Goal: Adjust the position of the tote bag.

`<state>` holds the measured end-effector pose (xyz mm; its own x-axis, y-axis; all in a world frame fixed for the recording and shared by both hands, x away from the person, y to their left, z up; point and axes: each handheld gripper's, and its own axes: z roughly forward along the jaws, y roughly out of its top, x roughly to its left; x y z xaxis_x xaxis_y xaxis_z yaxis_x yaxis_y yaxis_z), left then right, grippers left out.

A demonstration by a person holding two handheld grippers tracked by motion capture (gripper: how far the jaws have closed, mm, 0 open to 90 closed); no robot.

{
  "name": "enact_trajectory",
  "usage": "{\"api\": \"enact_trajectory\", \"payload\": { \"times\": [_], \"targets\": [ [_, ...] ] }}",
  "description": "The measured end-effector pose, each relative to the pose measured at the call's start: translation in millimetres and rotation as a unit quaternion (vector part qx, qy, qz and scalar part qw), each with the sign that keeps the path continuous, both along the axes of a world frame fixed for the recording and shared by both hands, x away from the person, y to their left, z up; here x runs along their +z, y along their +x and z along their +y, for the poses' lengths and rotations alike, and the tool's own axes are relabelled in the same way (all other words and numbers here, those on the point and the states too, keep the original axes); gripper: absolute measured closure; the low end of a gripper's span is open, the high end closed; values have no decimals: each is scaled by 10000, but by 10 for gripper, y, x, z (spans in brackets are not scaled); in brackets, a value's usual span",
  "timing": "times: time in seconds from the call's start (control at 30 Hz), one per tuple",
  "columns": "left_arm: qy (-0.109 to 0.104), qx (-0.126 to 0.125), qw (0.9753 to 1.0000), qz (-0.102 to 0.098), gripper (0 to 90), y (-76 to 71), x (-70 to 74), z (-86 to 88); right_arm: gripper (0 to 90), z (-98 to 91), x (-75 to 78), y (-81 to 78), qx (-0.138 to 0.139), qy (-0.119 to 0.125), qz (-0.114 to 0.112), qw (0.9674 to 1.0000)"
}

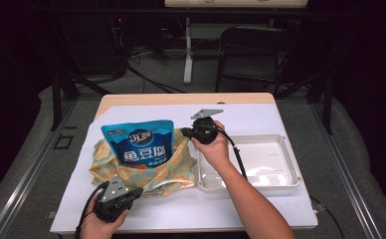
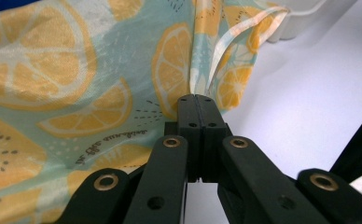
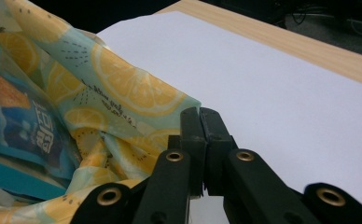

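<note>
Closest to me, at the near left of the surface, the person's left hand holds the left tool [image 1: 131, 191], its two black jaws clenched on the near edge of the soft fabric bag printed with orange slices on pale green [image 1: 146, 172]; in the left gripper view the jaws stand pressed together with a fold of that cloth [image 2: 76, 84] and its narrow strap caught at their tips. The bag lies open on the white sheet covering the wooden surface [image 1: 260, 117], a little left of centre, and a blue plastic snack pouch with white lettering [image 1: 139, 143] stands upright in it, its upper half rising above the cloth. At the bag's far right rim, the right tool [image 1: 185, 132] is likewise clamped on the fabric, held in the person's right hand with the forearm reaching in from the bottom; in the right gripper view the closed jaws pinch the corner of the cloth [image 3: 137, 93], and the blue pouch [image 3: 25, 126] sits down inside the bag to the side. Just beside the bag on the right lies a shallow clear plastic rectangular tray [image 1: 290, 164], flat on the white sheet.
</note>
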<state>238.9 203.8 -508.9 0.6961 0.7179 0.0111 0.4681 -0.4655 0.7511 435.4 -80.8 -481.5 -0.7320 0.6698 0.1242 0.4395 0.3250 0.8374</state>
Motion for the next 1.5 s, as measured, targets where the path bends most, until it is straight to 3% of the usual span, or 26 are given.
{"api": "enact_trajectory", "payload": {
  "times": [0.3, 0.47, 0.83, 1.0, 1.3, 1.5],
  "targets": [
    [110, 5, 9998, 157, 900, 9, -96, -18, 893, 49, -100, -59, 30, -171, -54, 9998],
    [121, -14, 9996, 237, 900, 13, -125, -40, 891, 65, -101, -89, 16, -430, -213, 9988],
    [50, 57, 9999, 130, 900, -11, -119, -24, 876, -1, -116, -127, 84, -97, -76, 9999],
    [50, 177, 9998, 53, 842, -23, -76, -8, 853, -17, -108, -156, 85, -23, -87, 9999],
    [-282, 315, 9991, -44, 753, -60, 33, 72, 814, 0, -58, -225, 164, 21, -191, 9997],
    [-491, 386, 9978, -231, 663, -129, 172, 108, 763, 7, -9, -279, 182, -31, -327, 9993]
  ]
}}
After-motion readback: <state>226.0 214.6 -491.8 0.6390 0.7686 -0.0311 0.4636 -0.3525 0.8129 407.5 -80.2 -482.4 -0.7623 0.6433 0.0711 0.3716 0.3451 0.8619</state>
